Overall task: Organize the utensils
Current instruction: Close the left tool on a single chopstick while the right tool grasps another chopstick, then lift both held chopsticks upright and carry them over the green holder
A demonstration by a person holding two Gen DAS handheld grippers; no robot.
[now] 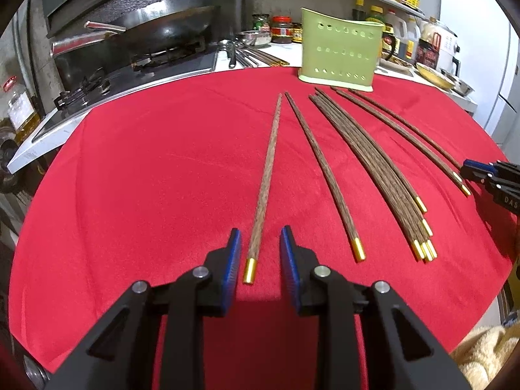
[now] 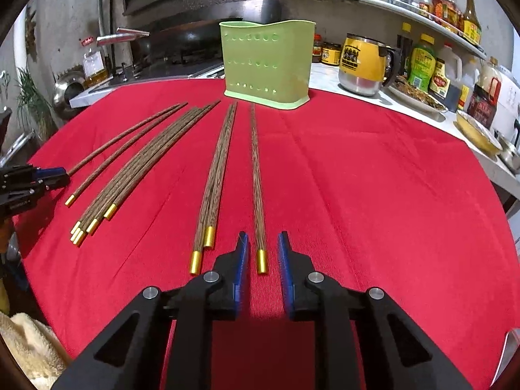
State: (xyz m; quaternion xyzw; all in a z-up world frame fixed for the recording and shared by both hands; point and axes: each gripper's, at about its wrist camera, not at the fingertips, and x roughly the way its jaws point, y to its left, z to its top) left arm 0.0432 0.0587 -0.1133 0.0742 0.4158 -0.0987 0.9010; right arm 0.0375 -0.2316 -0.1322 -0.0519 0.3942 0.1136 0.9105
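Several brown wooden chopsticks with gold ends lie on the red cloth (image 1: 146,178), tips toward a green perforated utensil holder (image 1: 339,53) that stands at the far edge (image 2: 268,65). My left gripper (image 1: 260,239) is open, its blue pads either side of the gold end of the leftmost chopstick (image 1: 265,191). My right gripper (image 2: 263,243) is open around the gold end of the rightmost chopstick (image 2: 255,178). A bundle of chopsticks (image 1: 367,159) lies between them (image 2: 143,165). Each gripper shows at the edge of the other's view: the right (image 1: 487,175), the left (image 2: 35,178).
A gas stove with a wok (image 1: 156,32) is at the left. A yellow mug (image 2: 364,61), sauce bottles (image 2: 422,65), jars and a dish (image 2: 477,133) crowd the counter behind and to the right. A cream towel (image 2: 26,341) lies at the near edge.
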